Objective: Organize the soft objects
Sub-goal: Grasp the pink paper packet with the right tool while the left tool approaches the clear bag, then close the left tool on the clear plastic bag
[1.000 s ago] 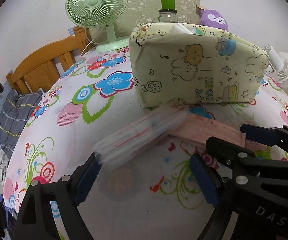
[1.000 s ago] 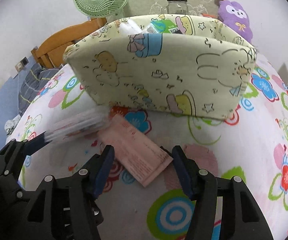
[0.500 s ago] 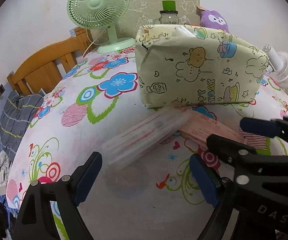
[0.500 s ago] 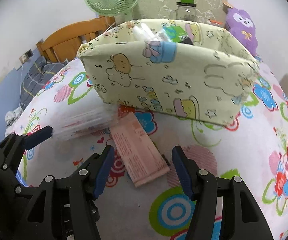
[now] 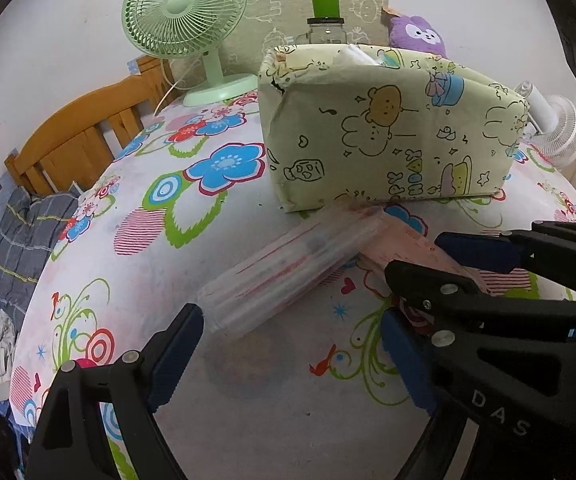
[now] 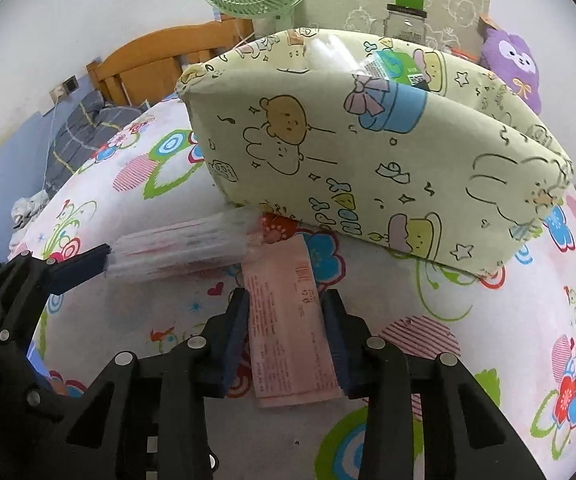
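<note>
Closed in since the earlier frame: right claw [image 6: 285, 334], jaws just narrowing around pink packet [image 6: 288, 316], pads at its long edges, firm contact not certain. Ahead of it, fabric bin [image 6: 368, 152] on floral bench [image 6: 488, 340]. Squeeze evenly, lift flat, clear bin rim. Left claw [image 5: 288, 356] wide, empty; clear packet [image 5: 292, 272] just ahead, unchanged.

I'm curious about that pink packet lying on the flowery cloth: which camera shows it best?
The right wrist view: the pink packet lies lengthwise between the right tongs, its print visible. In the left wrist view, those tongs and the clear packet hide most of it.
</note>
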Demonstrator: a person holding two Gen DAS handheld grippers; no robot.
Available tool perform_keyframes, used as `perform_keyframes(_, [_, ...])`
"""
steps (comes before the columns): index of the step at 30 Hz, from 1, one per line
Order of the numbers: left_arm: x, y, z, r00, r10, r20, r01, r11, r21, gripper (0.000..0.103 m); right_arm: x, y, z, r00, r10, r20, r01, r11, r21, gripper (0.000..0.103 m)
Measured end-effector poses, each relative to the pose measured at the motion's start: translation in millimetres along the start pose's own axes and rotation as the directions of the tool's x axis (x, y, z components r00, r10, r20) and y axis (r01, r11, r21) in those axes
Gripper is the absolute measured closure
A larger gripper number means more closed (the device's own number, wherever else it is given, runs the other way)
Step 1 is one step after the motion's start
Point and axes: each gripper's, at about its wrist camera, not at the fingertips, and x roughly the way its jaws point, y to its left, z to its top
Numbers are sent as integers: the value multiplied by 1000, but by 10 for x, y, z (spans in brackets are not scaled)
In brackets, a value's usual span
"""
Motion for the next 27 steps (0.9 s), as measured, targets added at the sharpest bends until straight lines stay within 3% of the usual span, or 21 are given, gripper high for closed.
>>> perform_keyframes(7, [-113, 66, -5, 1000, 13, 17, -14, 999, 29, 11, -134, 37, -44, 999, -49, 9, 48, 998, 39, 63])
perform_keyframes(10, [-159, 94, 7, 1000, 16, 22, -17, 999, 43, 6, -207, 30, -59, 999, -50, 14, 49, 997, 67, 63])
perform_keyframes(27, [-21, 109, 303, 997, -77, -8, 77, 978, 194, 5, -408, 27, 14, 994, -105, 22, 99, 979, 181, 63])
